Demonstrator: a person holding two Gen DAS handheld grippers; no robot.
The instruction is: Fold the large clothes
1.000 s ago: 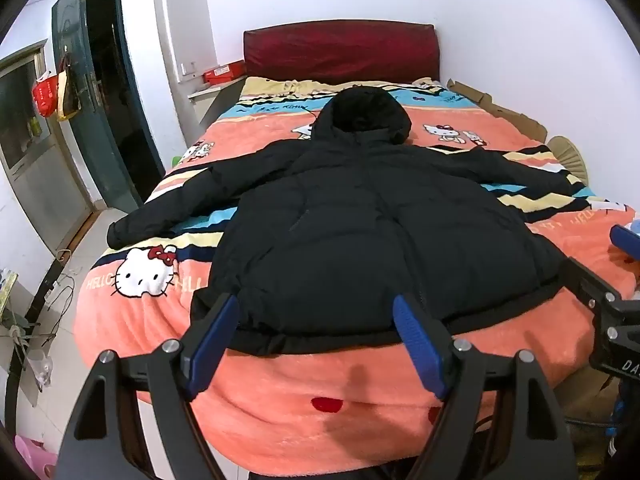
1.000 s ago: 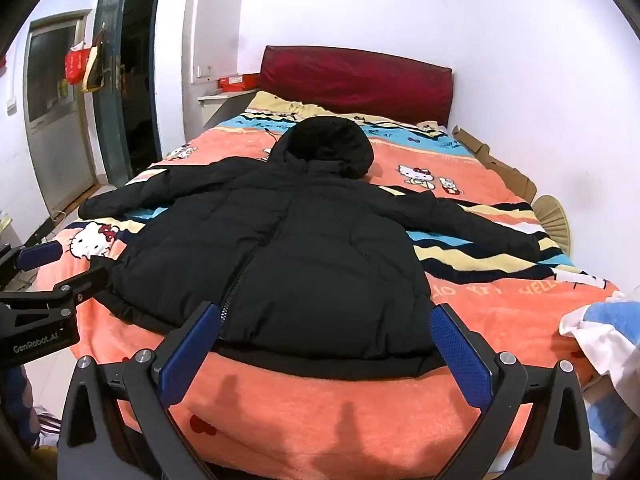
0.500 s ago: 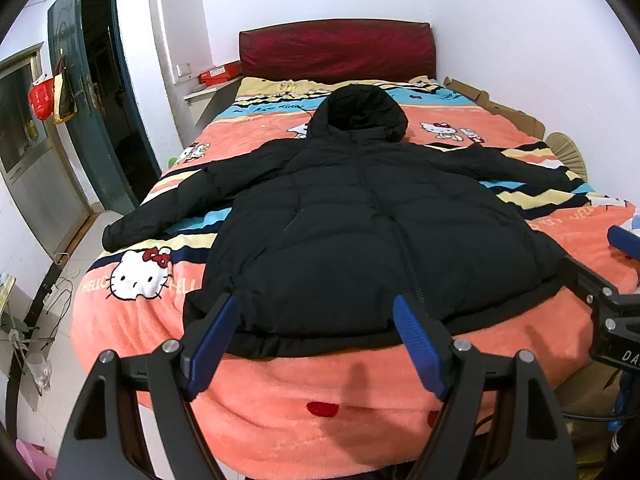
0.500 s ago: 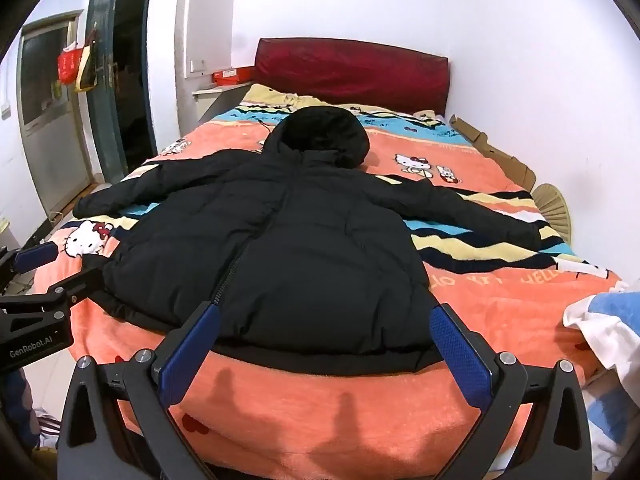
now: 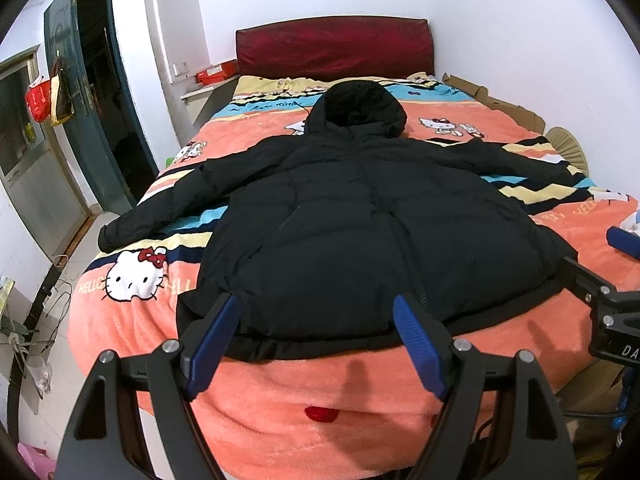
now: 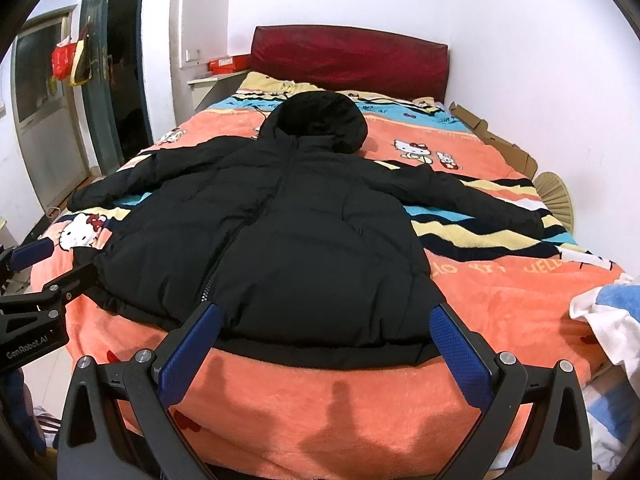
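A black hooded puffer jacket [image 5: 360, 220] lies flat and face up on the bed, sleeves spread to both sides, hood toward the headboard, zipper closed. It also shows in the right wrist view [image 6: 280, 232]. My left gripper [image 5: 316, 320] is open and empty, just above the jacket's hem near its left half. My right gripper [image 6: 324, 328] is open and empty, over the hem near the jacket's right corner. Each gripper shows at the edge of the other's view.
The bed has an orange Hello Kitty blanket [image 5: 320, 392] and a dark red headboard [image 5: 332, 48]. A white and blue cloth [image 6: 608, 312] lies at the bed's right corner. A wall runs along the right, cardboard [image 6: 492, 140] against it. A door [image 5: 72, 120] stands left.
Both grippers have moved forward toward the jacket's hem; the jacket looks larger and closer. The jacket itself has not moved.
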